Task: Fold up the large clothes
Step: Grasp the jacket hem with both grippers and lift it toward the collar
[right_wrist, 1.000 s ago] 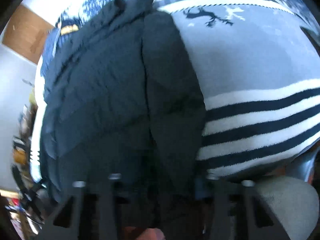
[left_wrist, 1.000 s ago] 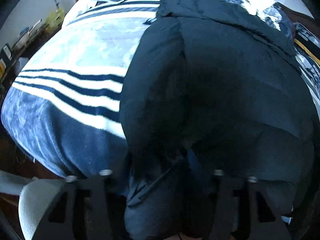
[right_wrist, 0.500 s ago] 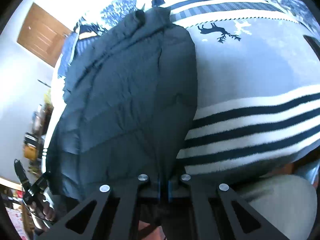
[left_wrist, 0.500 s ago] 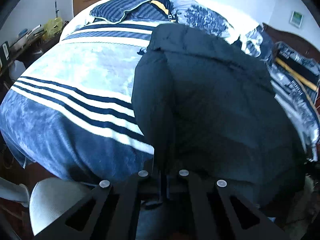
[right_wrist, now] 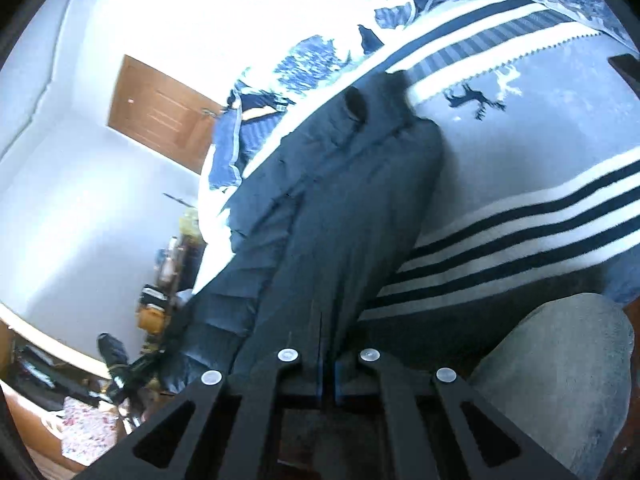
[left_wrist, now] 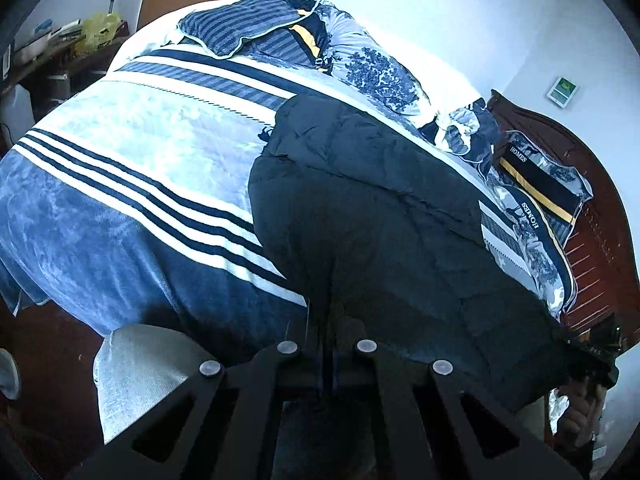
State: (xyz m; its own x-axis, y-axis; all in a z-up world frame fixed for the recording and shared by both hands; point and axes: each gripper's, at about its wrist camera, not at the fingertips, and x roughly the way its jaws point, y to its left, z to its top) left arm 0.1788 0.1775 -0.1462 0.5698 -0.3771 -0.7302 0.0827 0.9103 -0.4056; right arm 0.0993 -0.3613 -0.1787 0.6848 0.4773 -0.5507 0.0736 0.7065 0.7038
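Both tongs, left (left_wrist: 327,350) and right (right_wrist: 329,360), are clamped on the near hem of the dark padded coat (left_wrist: 380,216). It stretches lengthways straight ahead of them across the striped blanket (left_wrist: 132,184), collar at the far end, each hand on one corner.

Both fisheye views bent straight lines hard toward black, vignetted corners. Cold bluish daylight lit the bedspread (left_wrist: 132,160) evenly. In the right wrist view the wall (right_wrist: 224,12) blew out to pure white glare. The dark jacket (left_wrist: 380,216) lost detail in shadow, slightly soft.
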